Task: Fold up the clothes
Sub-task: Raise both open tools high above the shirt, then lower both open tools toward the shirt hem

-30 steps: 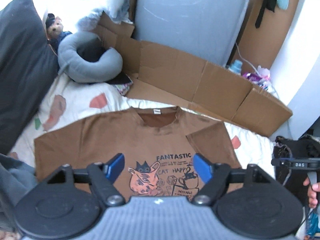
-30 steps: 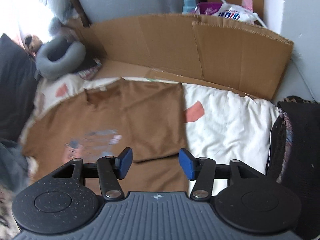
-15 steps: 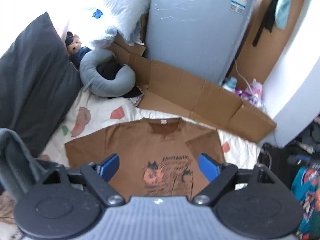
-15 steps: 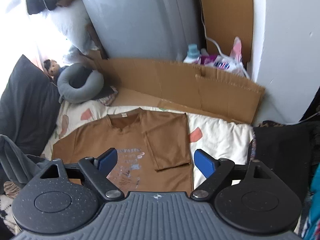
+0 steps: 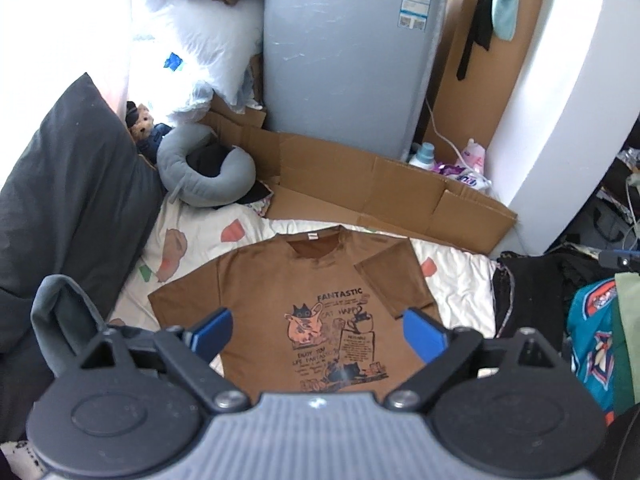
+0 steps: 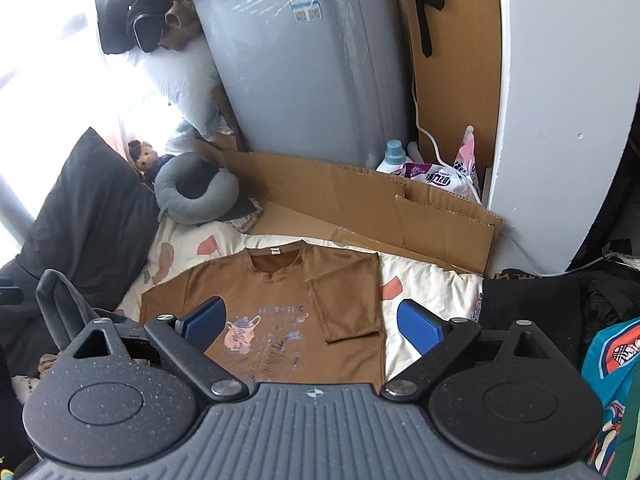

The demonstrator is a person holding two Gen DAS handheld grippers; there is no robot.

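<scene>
A brown T-shirt with a cat print lies flat on the white patterned bed sheet, front up, collar away from me. Its right sleeve is folded in over the chest; its left sleeve lies spread out. It also shows in the right wrist view. My left gripper is open and empty, held well above the shirt's lower part. My right gripper is open and empty, also held high above the shirt's lower right part.
A flattened cardboard box stands behind the shirt before a grey appliance. A grey neck pillow and dark pillow lie left. Grey cloth lies near left. Black fabric and colourful clothes lie right.
Both grippers have lifted up and back from the shirt, so it looks smaller and more of the room shows. The right gripper's jaws have opened wider. The shirt has not moved.
</scene>
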